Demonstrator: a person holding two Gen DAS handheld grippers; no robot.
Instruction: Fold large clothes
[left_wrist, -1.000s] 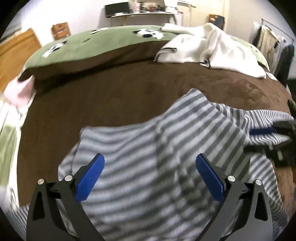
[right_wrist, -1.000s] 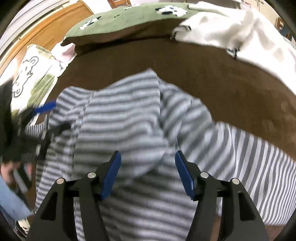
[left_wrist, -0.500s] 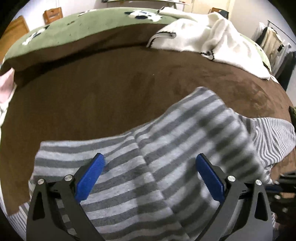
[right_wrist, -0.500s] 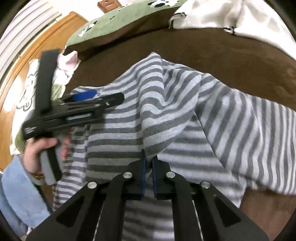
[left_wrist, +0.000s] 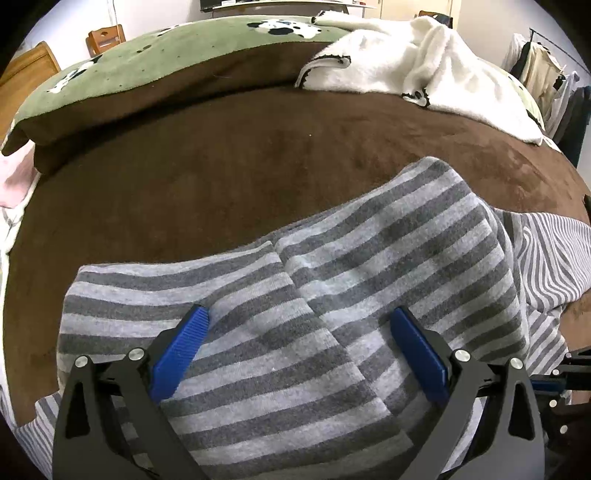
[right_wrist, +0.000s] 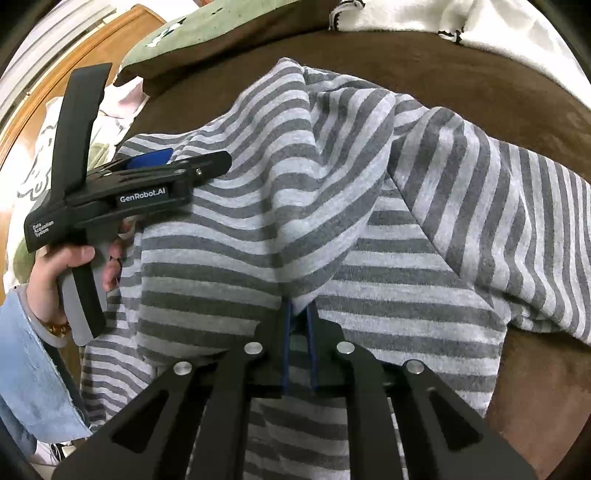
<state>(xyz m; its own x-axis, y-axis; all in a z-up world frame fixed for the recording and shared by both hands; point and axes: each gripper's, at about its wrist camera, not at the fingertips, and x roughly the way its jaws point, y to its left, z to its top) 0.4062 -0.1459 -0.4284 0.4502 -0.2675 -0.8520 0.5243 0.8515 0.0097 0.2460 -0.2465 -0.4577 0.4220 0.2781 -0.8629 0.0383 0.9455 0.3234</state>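
A grey-and-white striped garment (left_wrist: 332, 295) lies bunched on a brown bed cover (left_wrist: 221, 166). My left gripper (left_wrist: 299, 332) hovers low over the garment's folded part, its blue pads (left_wrist: 181, 350) wide apart and open, with cloth below them but not pinched. In the right wrist view the left gripper (right_wrist: 192, 162) lies over the garment's left side, held by a hand (right_wrist: 70, 266). My right gripper (right_wrist: 298, 314) pinches a raised fold of the striped garment (right_wrist: 332, 184) between nearly closed pads. Its jaws are opening slightly with the cloth still between them.
A green cover with panda prints (left_wrist: 166, 55) and a white fleece blanket (left_wrist: 424, 66) lie at the far side of the bed. Hanging clothes (left_wrist: 546, 74) stand at the right. A wooden panel (right_wrist: 55, 92) and a blue sleeve (right_wrist: 29, 369) are at the left.
My right gripper's jaws came together on a fold of the striped garment, which now rises to a ridge. My left gripper sank closer to the cloth and stayed open.
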